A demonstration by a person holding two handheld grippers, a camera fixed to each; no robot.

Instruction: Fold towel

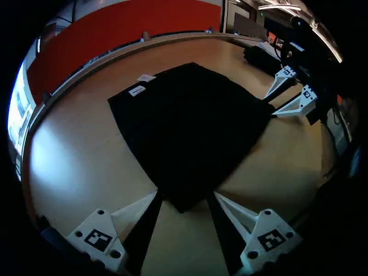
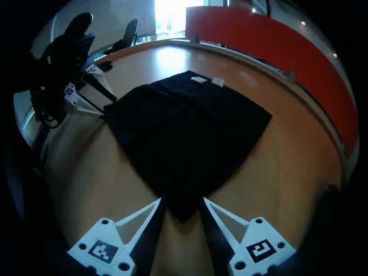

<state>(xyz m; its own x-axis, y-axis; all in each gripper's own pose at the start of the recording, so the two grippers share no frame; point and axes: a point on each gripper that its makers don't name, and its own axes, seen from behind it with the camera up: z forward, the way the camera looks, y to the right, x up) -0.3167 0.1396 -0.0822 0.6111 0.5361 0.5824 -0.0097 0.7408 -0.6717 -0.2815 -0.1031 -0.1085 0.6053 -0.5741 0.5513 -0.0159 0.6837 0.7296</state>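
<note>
A black towel (image 1: pixel 193 124) lies flat on the wooden table (image 1: pixel 78 152), with two white labels (image 1: pixel 137 90) near its far edge. My left gripper (image 1: pixel 186 195) is open, and the towel's near corner lies between its white fingers (image 1: pixel 138 214). Across the towel, the right gripper (image 1: pixel 269 106) straddles another corner. In the right gripper view, the towel (image 2: pixel 188 129) tapers to a corner between the fingers of my open right gripper (image 2: pixel 181 200). The left gripper (image 2: pixel 109 107) sits at the towel's far left corner, held by a dark-gloved hand (image 2: pixel 60 50).
A red partition (image 1: pixel 124 27) runs behind the table's curved far edge (image 2: pixel 276 41). A black bundle (image 1: pixel 260 57) rests on the table beyond the right gripper. Dark chairs (image 2: pixel 129 30) stand past the table near a bright window. Bare wood surrounds the towel.
</note>
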